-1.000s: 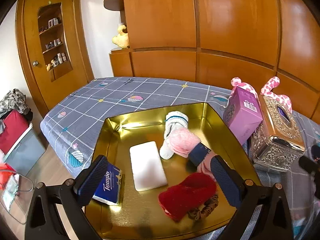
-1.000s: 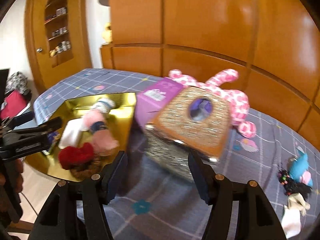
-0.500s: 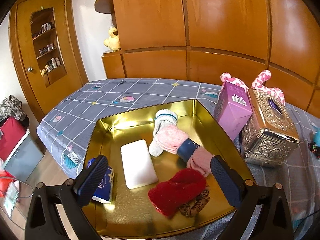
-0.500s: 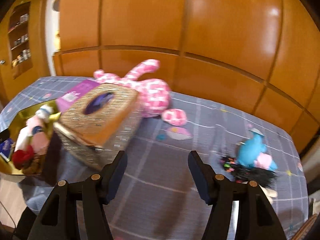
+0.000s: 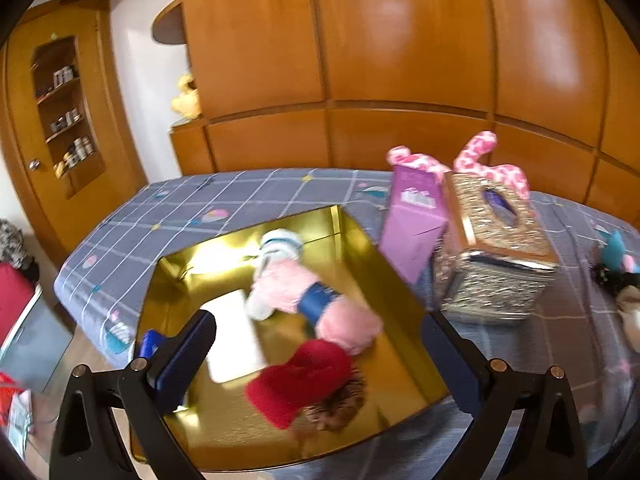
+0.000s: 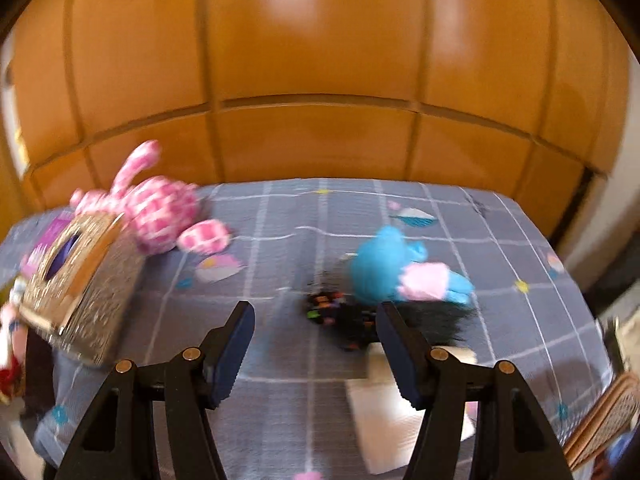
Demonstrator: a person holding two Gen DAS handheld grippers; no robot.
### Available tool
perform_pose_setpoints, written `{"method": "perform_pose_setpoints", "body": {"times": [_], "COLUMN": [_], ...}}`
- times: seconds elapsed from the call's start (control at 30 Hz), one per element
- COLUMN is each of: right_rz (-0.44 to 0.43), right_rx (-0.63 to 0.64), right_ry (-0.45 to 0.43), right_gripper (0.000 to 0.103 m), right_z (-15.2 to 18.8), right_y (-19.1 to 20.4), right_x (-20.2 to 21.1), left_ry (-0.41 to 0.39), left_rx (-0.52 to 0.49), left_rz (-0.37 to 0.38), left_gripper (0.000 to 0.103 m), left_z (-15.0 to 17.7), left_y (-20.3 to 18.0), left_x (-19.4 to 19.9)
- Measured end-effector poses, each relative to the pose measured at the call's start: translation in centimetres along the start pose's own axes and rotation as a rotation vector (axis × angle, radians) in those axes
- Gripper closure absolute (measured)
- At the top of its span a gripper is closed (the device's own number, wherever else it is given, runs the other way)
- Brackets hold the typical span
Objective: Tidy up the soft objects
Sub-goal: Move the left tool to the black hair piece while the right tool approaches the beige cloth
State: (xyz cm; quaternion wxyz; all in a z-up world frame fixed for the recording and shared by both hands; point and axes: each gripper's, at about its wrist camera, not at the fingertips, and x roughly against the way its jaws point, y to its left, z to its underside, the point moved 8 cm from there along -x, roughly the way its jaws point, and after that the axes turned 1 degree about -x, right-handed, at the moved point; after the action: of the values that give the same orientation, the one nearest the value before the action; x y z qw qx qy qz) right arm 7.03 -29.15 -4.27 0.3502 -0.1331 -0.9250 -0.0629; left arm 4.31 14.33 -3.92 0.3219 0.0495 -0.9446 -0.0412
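The left tool point(image 5: 320, 344) gapes wide, holding nothing, over the gold tray point(image 5: 404, 300) of socks and a red mitten point(image 5: 296, 376) on the bed, while the right tool point(image 6: 316, 344), equally wide and unloaded, faces a blue plush point(image 6: 384, 268).

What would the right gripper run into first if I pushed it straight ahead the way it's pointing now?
Probably the black fuzzy thing lying on the bed, just ahead of the open right gripper and slightly toward its right finger. The blue soft toy sits right behind it. The picture is blurred, so depth is uncertain.
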Motion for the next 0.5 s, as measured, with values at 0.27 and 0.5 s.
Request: {"method": "perform_pose_setpoints", "body": {"times": [0.27,0.5], "right_rz": [0.107,0.117], "right_rx": [-0.294,-0.512], "right_ry": [-0.060,-0.094], "right_gripper": [0.039,0.039], "right_z": [-1.0,0.2], "right_y": [-9.7,-14.9], "right_x": [-0.3,-0.4], "left_ry": [-0.058,0.031], "left_rx": [-0.091,-0.183], "left_rz": [0.232,0.417], "left_gripper": [0.000,0.001], "left_z": [-2.5,-2.7], "left_y": [-7.0,-14.9], "left_x": [2.2,1.9]}}
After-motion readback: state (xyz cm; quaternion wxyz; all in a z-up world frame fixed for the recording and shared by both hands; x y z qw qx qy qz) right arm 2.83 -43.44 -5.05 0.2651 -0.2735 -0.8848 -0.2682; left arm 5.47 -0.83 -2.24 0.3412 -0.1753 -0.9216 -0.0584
